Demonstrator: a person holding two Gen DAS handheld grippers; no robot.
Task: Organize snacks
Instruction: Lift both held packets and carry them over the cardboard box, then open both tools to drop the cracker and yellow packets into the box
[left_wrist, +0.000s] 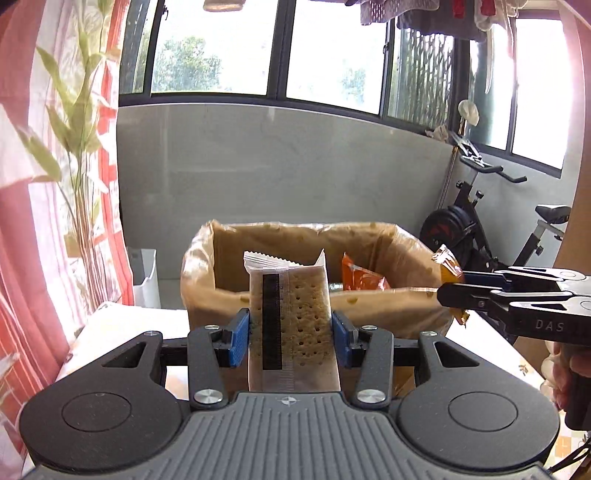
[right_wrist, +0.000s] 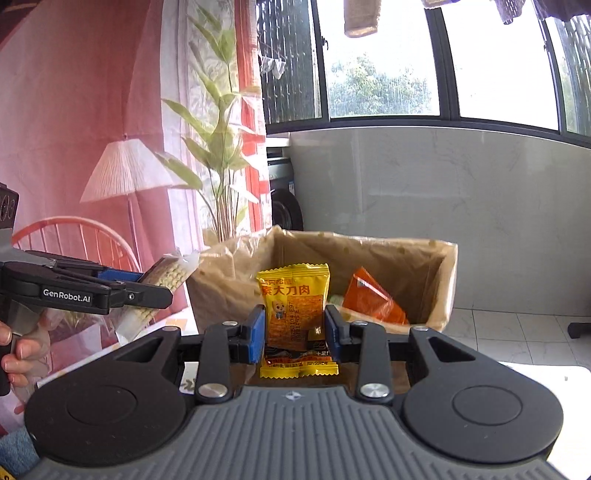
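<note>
Your left fingers (left_wrist: 290, 330) are pinching a clear-wrapped cracker packet (left_wrist: 291, 325) by its two long edges; the blue pads press the wrapper on both sides. Its long axis runs straight out along the fingers, far end tilted up toward the box (left_wrist: 388, 301). Your right fingers (right_wrist: 294, 334) are clamped on a yellow snack packet (right_wrist: 295, 314), also lengthwise along the fingers, top seal forward. Both packets sit in front of the open, paper-lined box on the table (left_wrist: 122, 325), its near rim just beyond each set of fingertips. An orange packet (right_wrist: 373, 299) already lies inside, toward the right wall. Judgement: neither hand is clearly nearer; the left faces the box's left half, the right its centre, so each packet needs to pass forward over the rim before release
</note>
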